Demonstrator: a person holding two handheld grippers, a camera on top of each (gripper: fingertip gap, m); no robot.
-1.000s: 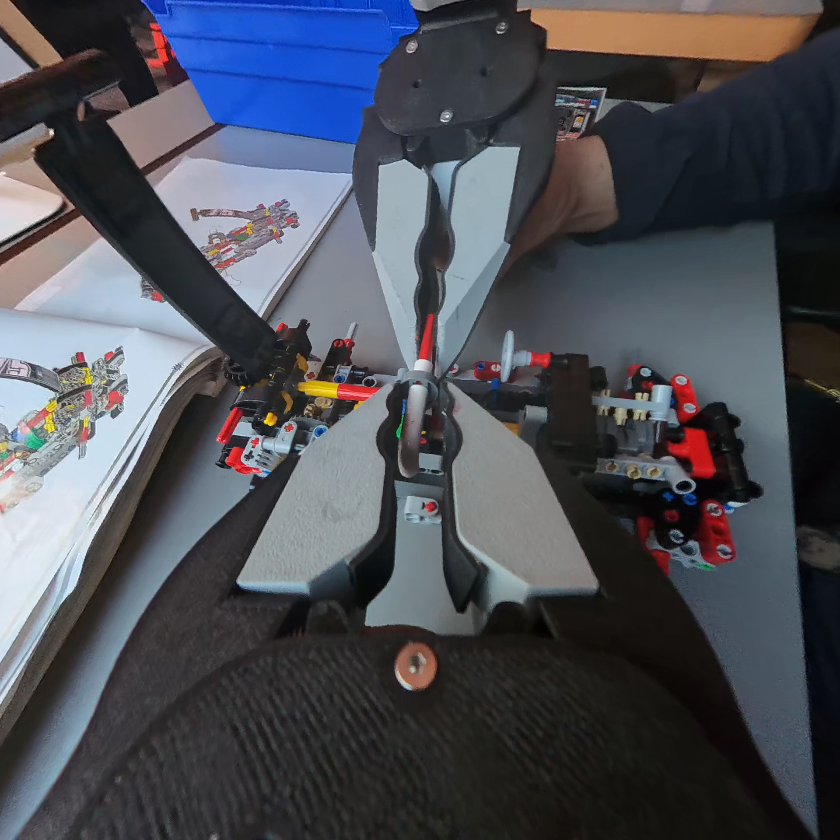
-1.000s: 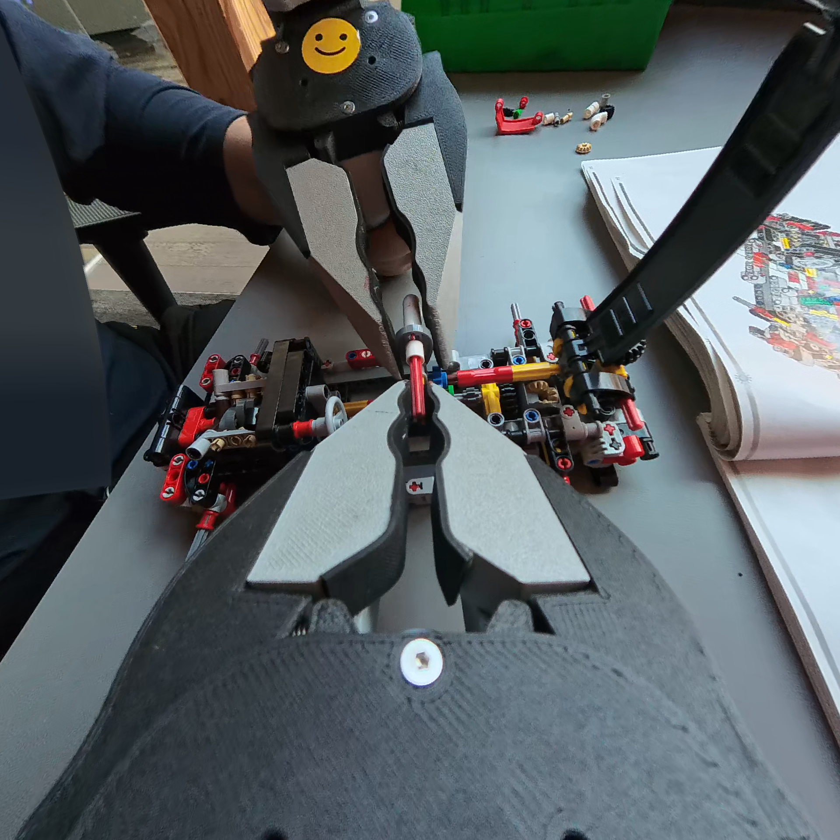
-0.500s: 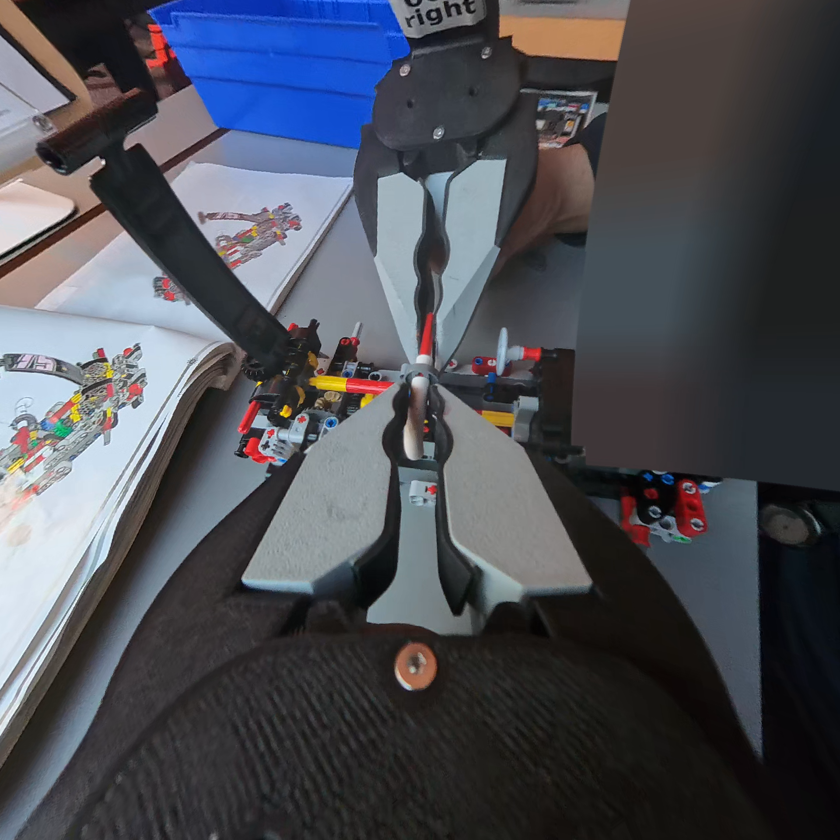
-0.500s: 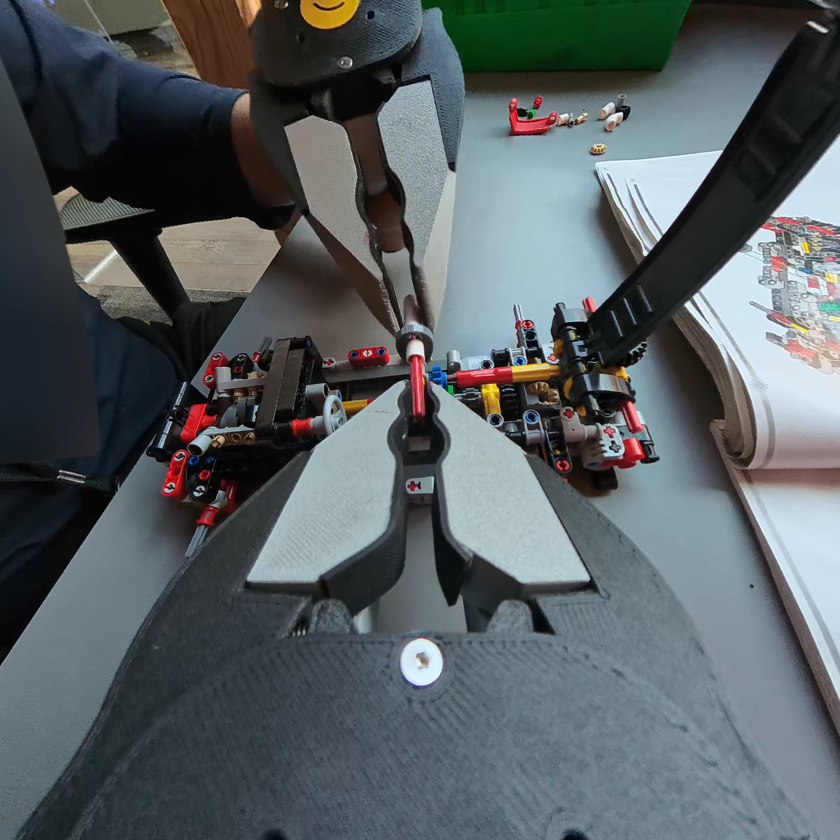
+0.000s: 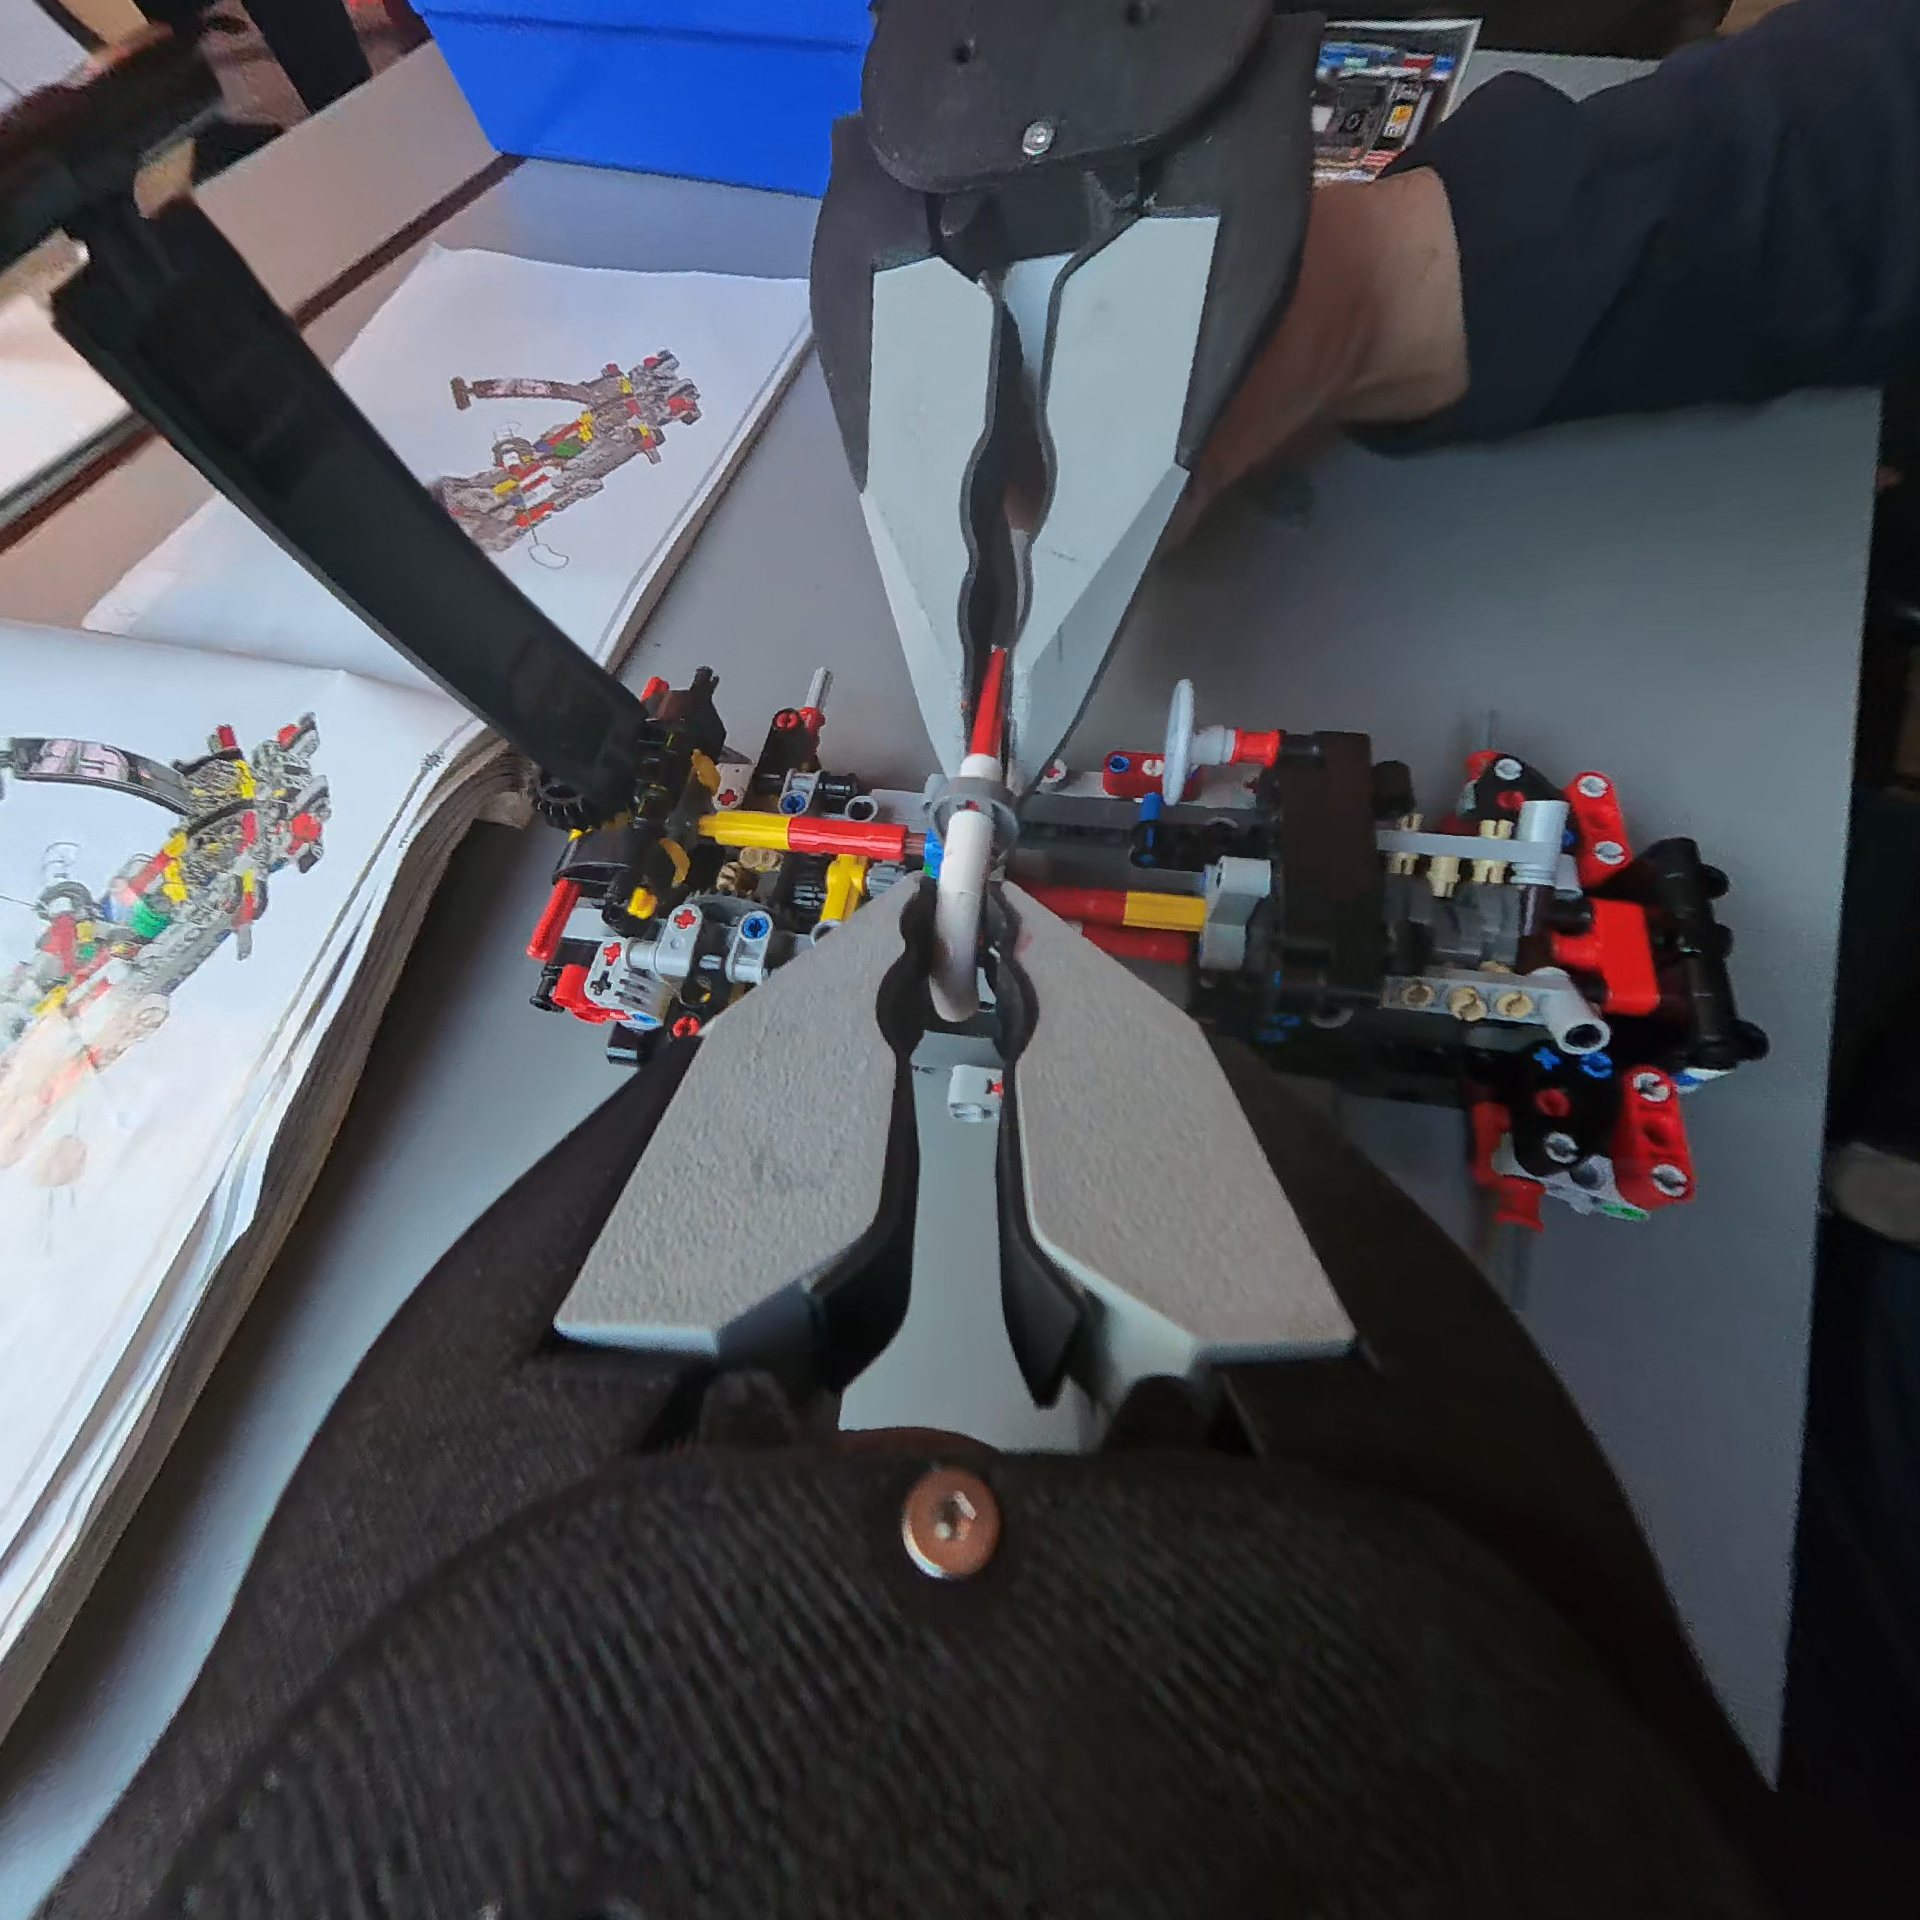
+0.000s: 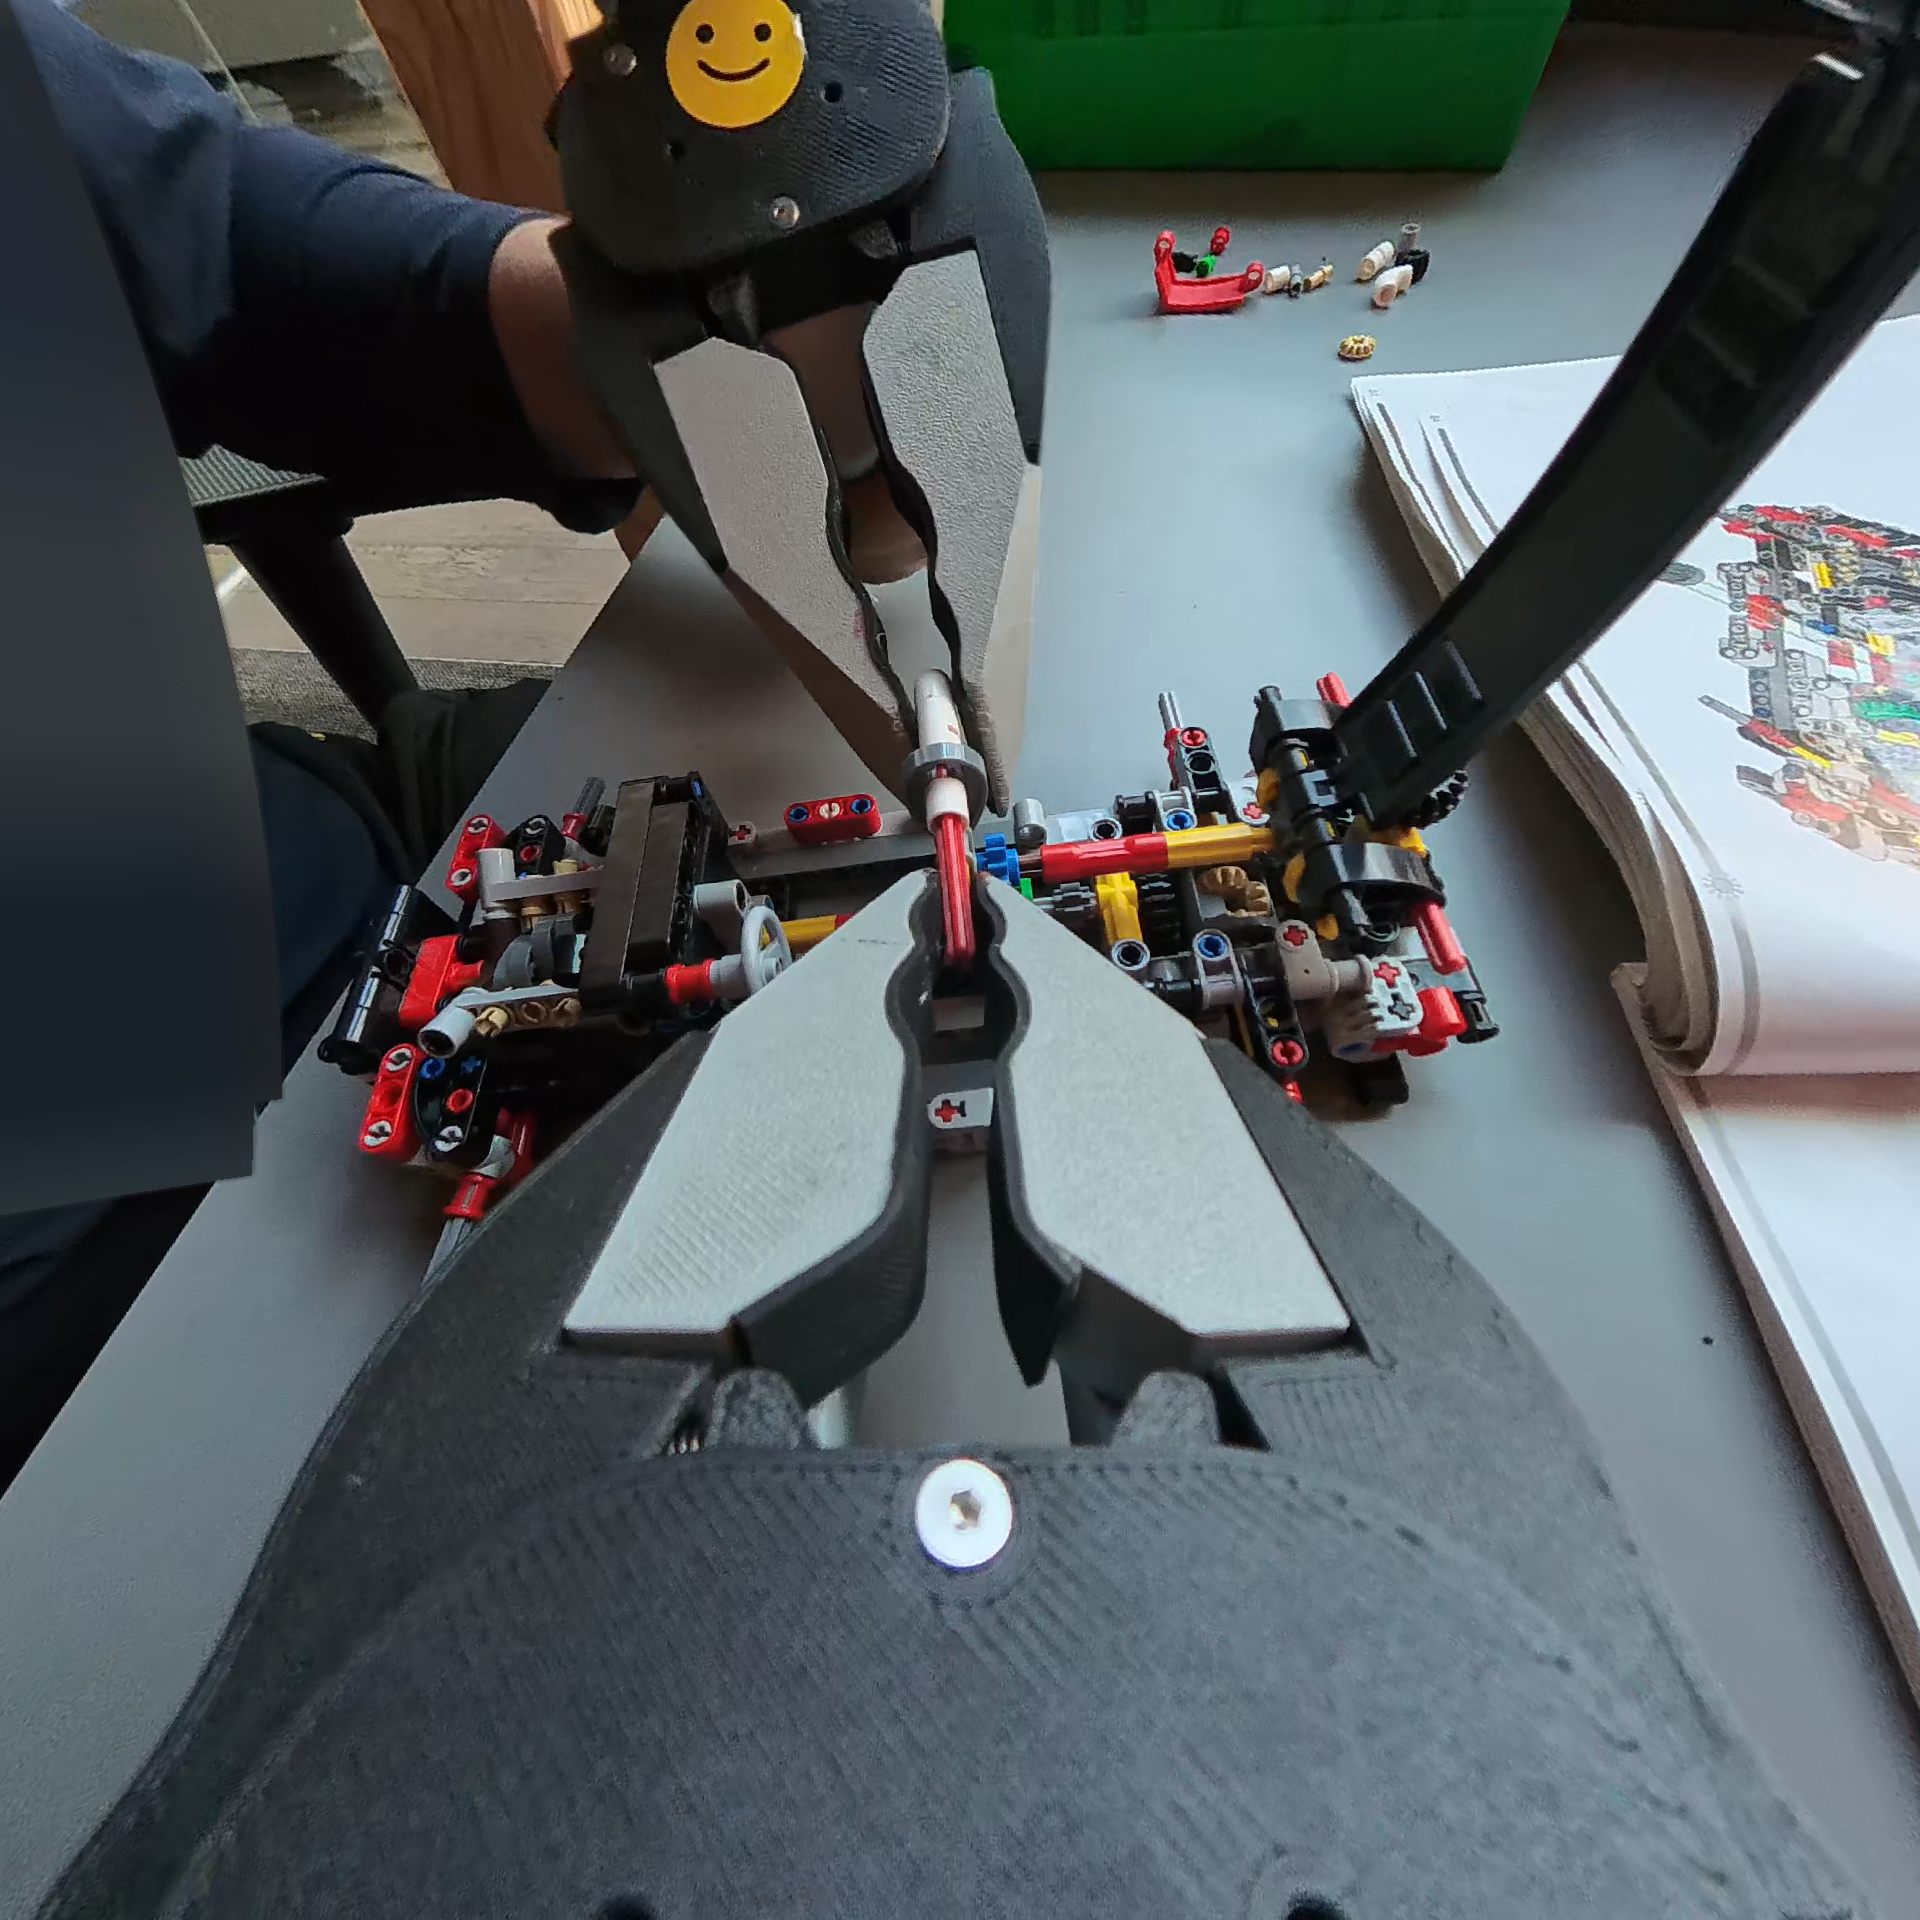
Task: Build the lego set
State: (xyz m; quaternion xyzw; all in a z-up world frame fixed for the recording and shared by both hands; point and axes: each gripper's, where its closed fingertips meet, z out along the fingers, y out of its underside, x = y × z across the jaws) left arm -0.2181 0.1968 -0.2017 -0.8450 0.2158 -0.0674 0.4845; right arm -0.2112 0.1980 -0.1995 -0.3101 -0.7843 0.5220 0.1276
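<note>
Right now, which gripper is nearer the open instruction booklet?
Hard to call. The left gripper and right gripper meet over the model, both beside the booklet.

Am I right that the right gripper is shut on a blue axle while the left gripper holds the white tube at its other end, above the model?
Not quite: the axle in the right gripper is red, not blue, as the right wrist view shows. The left gripper does hold the white tube above the model.
</note>
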